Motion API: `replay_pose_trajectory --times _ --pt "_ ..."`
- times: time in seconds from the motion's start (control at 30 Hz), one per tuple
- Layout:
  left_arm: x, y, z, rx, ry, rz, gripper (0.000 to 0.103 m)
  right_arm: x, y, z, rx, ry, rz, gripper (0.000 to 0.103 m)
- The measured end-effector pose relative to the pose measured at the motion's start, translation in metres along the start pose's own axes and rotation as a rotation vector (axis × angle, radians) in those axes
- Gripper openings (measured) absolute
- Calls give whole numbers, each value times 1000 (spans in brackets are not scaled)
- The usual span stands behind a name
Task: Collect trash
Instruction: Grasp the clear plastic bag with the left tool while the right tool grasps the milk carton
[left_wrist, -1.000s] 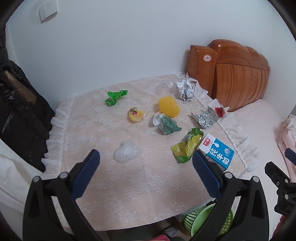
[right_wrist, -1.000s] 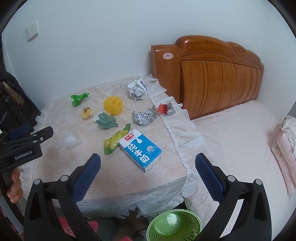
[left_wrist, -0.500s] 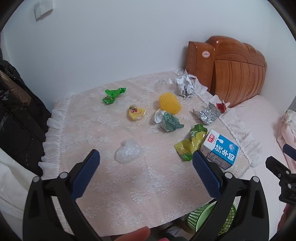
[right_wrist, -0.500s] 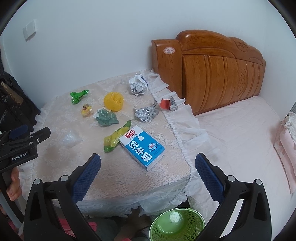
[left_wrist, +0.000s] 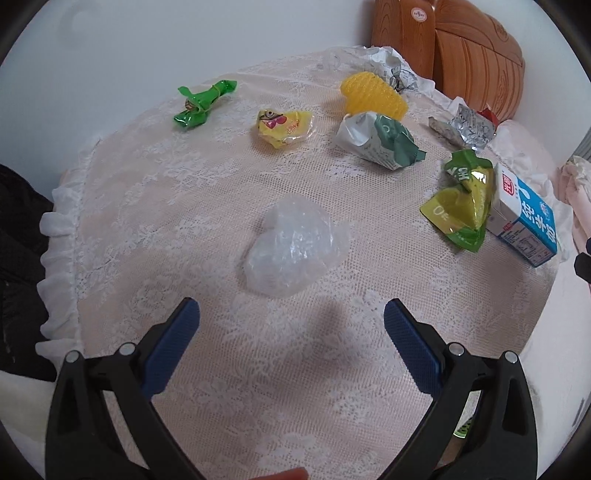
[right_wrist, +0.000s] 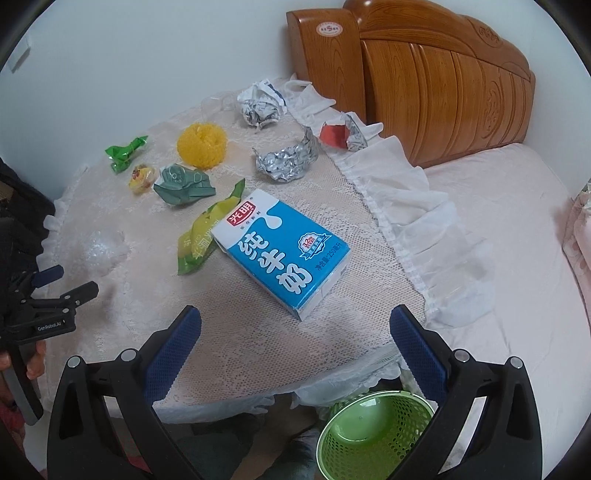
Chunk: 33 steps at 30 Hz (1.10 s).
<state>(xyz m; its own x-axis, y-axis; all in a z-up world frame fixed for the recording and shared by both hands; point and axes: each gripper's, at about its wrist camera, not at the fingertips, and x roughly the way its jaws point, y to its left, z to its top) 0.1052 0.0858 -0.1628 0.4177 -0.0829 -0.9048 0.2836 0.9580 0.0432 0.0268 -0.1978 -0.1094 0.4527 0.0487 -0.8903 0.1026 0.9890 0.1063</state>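
1. Trash lies scattered on the lace-covered table (left_wrist: 184, 206): a clear plastic wad (left_wrist: 295, 251), a milk carton (right_wrist: 284, 254), a green pouch (left_wrist: 461, 199), and a yellow wrapper (left_wrist: 284, 127).
2. Left gripper (left_wrist: 291, 325) hovers spread wide, empty, just short of the plastic wad.
3. Right gripper (right_wrist: 295, 332) is spread wide, empty, near the milk carton.
4. A green basket (right_wrist: 373, 435) stands below the table edge.

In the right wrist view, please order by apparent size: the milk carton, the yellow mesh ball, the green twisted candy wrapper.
1. milk carton, though nearest the camera.
2. yellow mesh ball.
3. green twisted candy wrapper.
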Motion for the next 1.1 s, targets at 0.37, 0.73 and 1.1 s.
replay_pose_trajectory --times 0.37,0.73,1.1 --pt "36 -10 35 74 40 -25 66 15 26 19 16 -3 -15 101" --pt "21 0 42 69 16 -63 44 29 31 36 -209 40 -29 101" --pt "-25 5 38 112 -85 -120 44 93 48 49 -763 295 -42 98"
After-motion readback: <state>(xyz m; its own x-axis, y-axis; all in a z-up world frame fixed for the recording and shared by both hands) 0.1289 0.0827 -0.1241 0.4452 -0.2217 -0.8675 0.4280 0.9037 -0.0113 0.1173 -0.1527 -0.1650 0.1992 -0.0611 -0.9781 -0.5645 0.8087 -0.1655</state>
